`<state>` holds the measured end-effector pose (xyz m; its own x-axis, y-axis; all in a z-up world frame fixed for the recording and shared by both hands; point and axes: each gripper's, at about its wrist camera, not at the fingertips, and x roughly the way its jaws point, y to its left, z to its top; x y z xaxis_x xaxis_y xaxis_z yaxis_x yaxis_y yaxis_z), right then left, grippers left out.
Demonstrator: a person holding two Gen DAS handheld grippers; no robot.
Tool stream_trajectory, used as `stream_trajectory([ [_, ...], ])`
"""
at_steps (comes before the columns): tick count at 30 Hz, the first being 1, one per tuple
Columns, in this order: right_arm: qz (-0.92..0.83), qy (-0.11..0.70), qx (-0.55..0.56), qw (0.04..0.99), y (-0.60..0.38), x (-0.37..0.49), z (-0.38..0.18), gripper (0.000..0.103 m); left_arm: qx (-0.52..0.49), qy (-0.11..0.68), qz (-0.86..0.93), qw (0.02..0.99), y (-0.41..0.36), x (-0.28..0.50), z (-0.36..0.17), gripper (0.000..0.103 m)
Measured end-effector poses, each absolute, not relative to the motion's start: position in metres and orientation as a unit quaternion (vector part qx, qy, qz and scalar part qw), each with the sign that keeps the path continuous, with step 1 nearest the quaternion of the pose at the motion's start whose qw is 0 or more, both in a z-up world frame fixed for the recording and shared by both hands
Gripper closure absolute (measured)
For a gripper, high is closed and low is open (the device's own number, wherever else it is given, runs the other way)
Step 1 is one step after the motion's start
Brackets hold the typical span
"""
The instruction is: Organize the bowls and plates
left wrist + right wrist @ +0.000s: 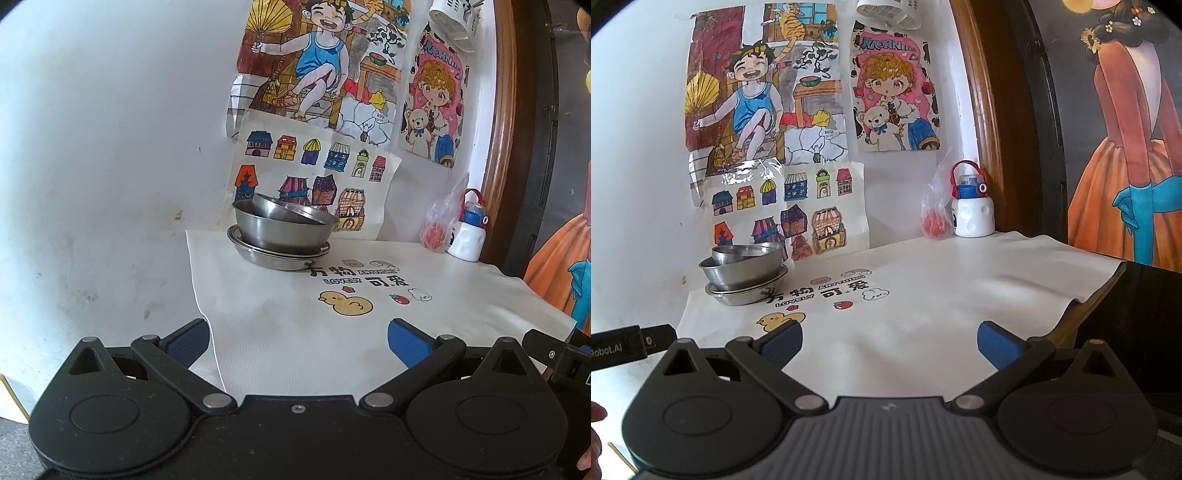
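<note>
A stack of steel dishes stands at the far left of the table by the wall: steel plates at the bottom, a steel bowl on them, and a smaller steel bowl tilted inside it. The stack also shows in the right wrist view. My left gripper is open and empty, well short of the stack. My right gripper is open and empty, to the right of the stack and nearer to me.
A white mat with cartoon prints covers the table. A white and blue bottle and a plastic bag with a red thing stand at the back right. Drawings hang on the wall. A wooden frame is at the right.
</note>
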<state>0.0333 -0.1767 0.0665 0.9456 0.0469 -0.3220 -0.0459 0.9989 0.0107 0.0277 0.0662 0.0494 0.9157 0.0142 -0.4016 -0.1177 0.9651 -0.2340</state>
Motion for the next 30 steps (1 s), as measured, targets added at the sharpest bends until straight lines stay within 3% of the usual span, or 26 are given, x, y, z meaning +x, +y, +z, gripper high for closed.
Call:
stream_trajectory([
  [30, 0.021, 0.178, 0.001, 0.984, -0.177, 0.047, 0.061, 0.000, -0.126, 0.213, 0.043, 0.968, 0.069, 0.041, 0.044, 0.001],
])
